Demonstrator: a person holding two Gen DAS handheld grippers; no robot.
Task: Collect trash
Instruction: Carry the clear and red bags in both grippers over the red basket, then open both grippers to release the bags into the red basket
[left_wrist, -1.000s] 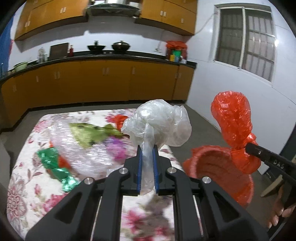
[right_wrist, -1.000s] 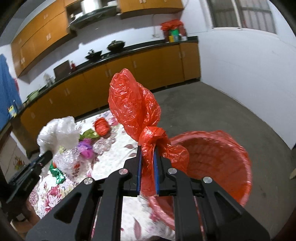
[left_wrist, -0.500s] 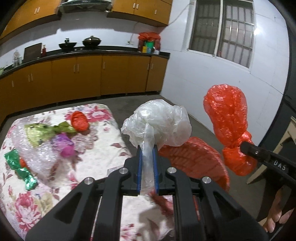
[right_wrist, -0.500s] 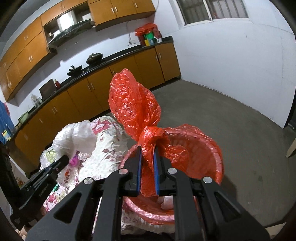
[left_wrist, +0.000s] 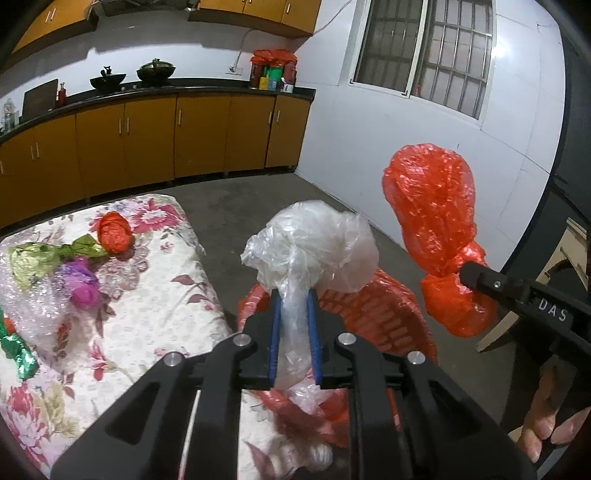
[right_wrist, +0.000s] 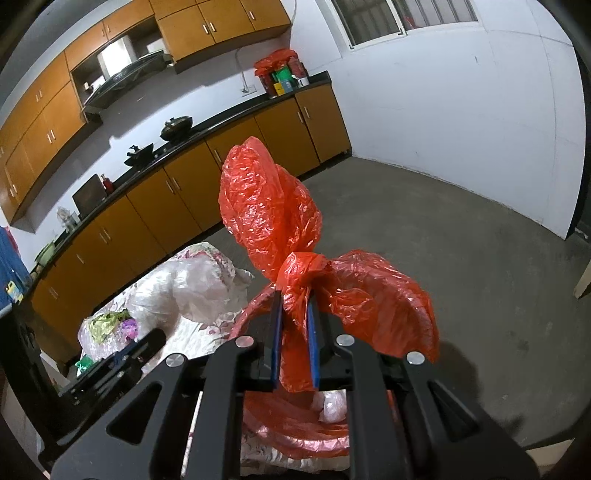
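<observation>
Above the red basket (left_wrist: 373, 314) beside the flowered surface (left_wrist: 147, 295), the soft, light clear bag (left_wrist: 314, 247) and red bag (right_wrist: 273, 210) hung pinched at their twisted necks, the left tool (left_wrist: 293, 328) just loosening and the right tool (right_wrist: 294, 332) clamped.

The left hand-held gripper (left_wrist: 293, 325) pointed forward and somewhat downward, its two black arms converging on blue-lined pads (left_wrist: 274, 332); its jaws had just been opening a little, yet the pads stood close together with the twisted neck of a clear plastic bag (left_wrist: 314, 247) between them and touching both; the right hand-held gripper (right_wrist: 294, 332) sat at a like downward tilt, its blue pads (right_wrist: 276, 332) pinched on the knotted neck of a red plastic bag (right_wrist: 269, 210); seen from the left wrist, it reached in from the right edge, and the fingertips (left_wrist: 546, 435) of the person's right hand curled beneath its handle.
</observation>
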